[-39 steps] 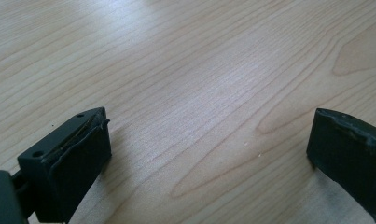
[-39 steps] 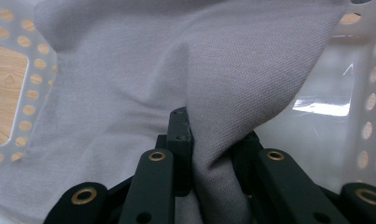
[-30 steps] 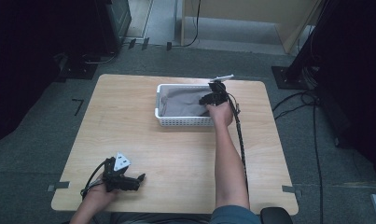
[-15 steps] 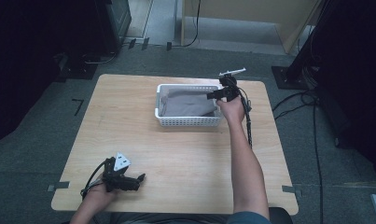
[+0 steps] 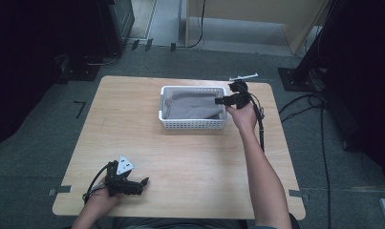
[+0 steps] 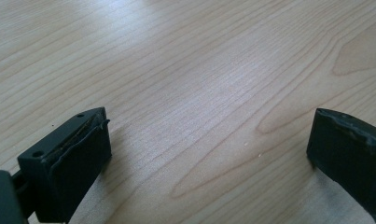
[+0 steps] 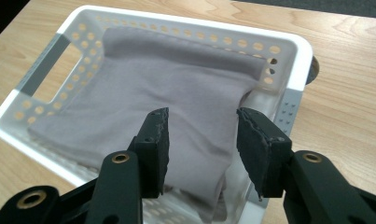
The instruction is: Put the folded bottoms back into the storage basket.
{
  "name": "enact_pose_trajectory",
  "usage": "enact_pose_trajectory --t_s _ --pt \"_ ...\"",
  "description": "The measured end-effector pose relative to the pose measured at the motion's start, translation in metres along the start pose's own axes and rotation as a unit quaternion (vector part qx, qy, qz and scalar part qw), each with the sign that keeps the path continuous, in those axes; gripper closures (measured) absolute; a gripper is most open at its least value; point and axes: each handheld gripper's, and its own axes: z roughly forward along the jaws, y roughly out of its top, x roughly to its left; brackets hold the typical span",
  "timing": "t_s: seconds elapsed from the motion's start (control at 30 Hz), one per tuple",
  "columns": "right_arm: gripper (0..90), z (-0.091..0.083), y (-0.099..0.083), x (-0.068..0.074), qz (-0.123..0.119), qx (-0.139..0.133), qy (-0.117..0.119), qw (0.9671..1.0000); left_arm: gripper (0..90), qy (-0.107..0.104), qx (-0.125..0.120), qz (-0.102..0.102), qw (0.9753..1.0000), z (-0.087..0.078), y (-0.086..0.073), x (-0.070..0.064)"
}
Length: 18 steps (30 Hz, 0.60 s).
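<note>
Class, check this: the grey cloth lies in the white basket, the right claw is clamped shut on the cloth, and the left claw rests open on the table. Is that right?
Not quite. The right claw is not clamped on the grey cloth: the right gripper view shows its jaws apart above the cloth, gripping nothing. The cloth does lie in the white basket, and the left claw rests open on the table.

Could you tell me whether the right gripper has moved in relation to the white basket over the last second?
Yes. The right gripper has drawn back rightward, from over the white basket to its right rim.
</note>
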Motion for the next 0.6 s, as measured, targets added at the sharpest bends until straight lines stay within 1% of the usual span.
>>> enact_pose_trajectory --t_s 0.13,0.27,0.3,0.33,0.47,0.6 --pt "52.2 -0.006 -0.007 0.004 -0.024 -0.009 0.002 0.9997 0.0 0.000 0.000 0.000 1.0000 0.000 0.000 0.000" --pt "51.5 -0.011 -0.013 0.007 -0.031 -0.008 0.007 0.9995 0.0 0.000 0.000 0.000 1.0000 0.000 0.000 0.000" --pt "51.0 -0.012 -0.015 0.008 -0.036 -0.008 0.006 0.9993 0.0 0.000 0.000 0.000 1.0000 0.000 0.000 0.000" --pt "50.9 -0.014 -0.019 0.009 -0.043 -0.014 0.006 0.9990 0.0 0.000 0.001 0.000 1.0000 0.000 0.000 0.000" --pt "50.7 -0.017 -0.028 0.013 -0.050 -0.015 0.014 0.9986 0.0 0.000 0.000 -0.001 1.0000 0.000 0.000 0.000" --pt "50.0 -0.023 -0.038 0.016 -0.065 -0.017 0.014 0.9976 0.0 0.000 0.000 -0.001 1.0000 0.000 0.000 0.000"
